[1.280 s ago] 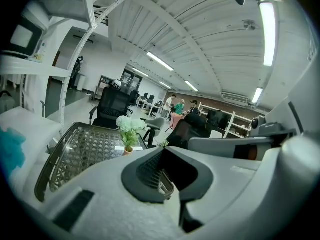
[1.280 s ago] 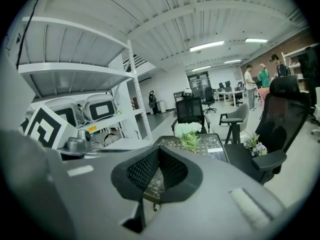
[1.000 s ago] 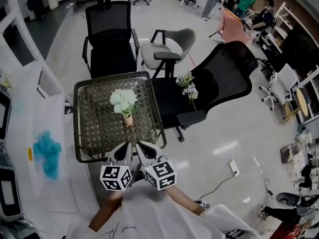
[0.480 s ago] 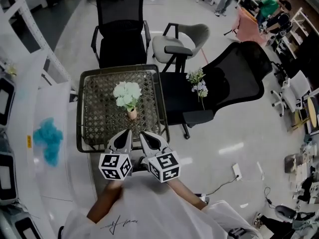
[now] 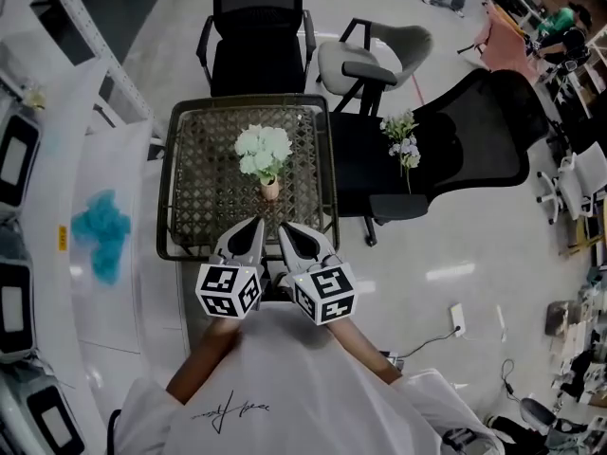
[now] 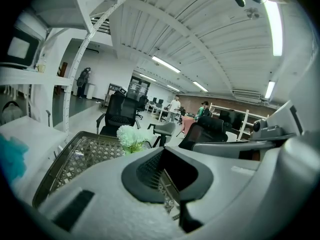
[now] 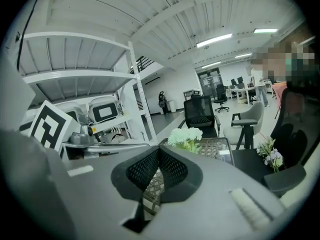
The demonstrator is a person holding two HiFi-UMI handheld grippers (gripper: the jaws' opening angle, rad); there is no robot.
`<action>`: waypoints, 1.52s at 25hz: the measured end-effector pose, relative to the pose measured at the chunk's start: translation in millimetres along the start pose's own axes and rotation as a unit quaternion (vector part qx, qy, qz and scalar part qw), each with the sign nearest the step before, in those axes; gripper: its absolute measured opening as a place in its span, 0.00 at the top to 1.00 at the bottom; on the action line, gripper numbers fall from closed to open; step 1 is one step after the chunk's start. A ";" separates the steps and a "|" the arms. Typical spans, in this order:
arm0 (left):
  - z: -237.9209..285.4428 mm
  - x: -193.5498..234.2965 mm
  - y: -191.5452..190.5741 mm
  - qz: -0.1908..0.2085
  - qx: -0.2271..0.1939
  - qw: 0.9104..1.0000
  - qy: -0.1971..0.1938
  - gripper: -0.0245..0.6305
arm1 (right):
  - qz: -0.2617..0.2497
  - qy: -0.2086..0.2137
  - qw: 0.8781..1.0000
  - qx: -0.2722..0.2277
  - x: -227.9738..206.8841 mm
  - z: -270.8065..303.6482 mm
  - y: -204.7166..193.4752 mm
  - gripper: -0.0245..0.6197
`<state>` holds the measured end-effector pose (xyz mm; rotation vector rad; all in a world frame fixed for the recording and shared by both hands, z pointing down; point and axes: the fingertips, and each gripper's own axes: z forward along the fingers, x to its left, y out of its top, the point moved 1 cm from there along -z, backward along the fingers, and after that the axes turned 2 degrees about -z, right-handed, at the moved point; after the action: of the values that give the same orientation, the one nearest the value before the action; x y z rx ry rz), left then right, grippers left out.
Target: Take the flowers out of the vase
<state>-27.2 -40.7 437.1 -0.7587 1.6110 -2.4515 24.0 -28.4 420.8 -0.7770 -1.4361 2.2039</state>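
A bunch of white-green flowers (image 5: 264, 150) stands upright in a small tan vase (image 5: 270, 190) near the middle of a wicker-topped table (image 5: 194, 197). My left gripper (image 5: 248, 238) and right gripper (image 5: 296, 240) hover side by side over the table's near edge, a short way from the vase. Both are shut with nothing between the jaws. The left gripper view has the left gripper (image 6: 162, 151) below the flowers (image 6: 132, 134). From the right gripper (image 7: 159, 151) the flowers (image 7: 185, 135) lie straight ahead. A second flower bunch (image 5: 402, 142) lies on a black chair seat (image 5: 370, 173).
A black office chair (image 5: 258, 36) and a grey chair (image 5: 365, 64) stand behind the table. White shelving (image 5: 57, 159) with a blue cloth (image 5: 100, 235) runs along the left. A power strip (image 5: 457, 318) with its cable lies on the floor to the right.
Both grippers have edged forward over the table's near edge, still side by side and shut. The flowers and vase have not moved on the table.
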 end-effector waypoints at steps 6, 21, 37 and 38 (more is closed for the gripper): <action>9.0 14.5 3.3 0.001 0.006 1.000 0.010 0.96 | -0.005 0.000 1.000 0.006 -7.2 13.7 3.5 0.95; 39.0 42.0 9.9 -0.003 0.022 1.000 0.009 0.96 | 0.001 -0.001 0.999 0.032 -22.7 53.9 -2.2 0.95; 53.7 63.8 8.1 -0.010 0.048 0.999 0.004 0.96 | 0.014 -0.012 0.998 0.068 -40.1 90.5 -26.9 0.92; 53.3 65.6 7.8 -0.011 0.049 0.999 0.005 0.96 | 0.014 -0.014 0.997 0.070 -40.8 92.4 -28.7 0.92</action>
<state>-60.9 -111.6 469.4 -0.7534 1.4815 -2.5316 -3.1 -106.0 486.2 -0.7253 -1.2746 2.3149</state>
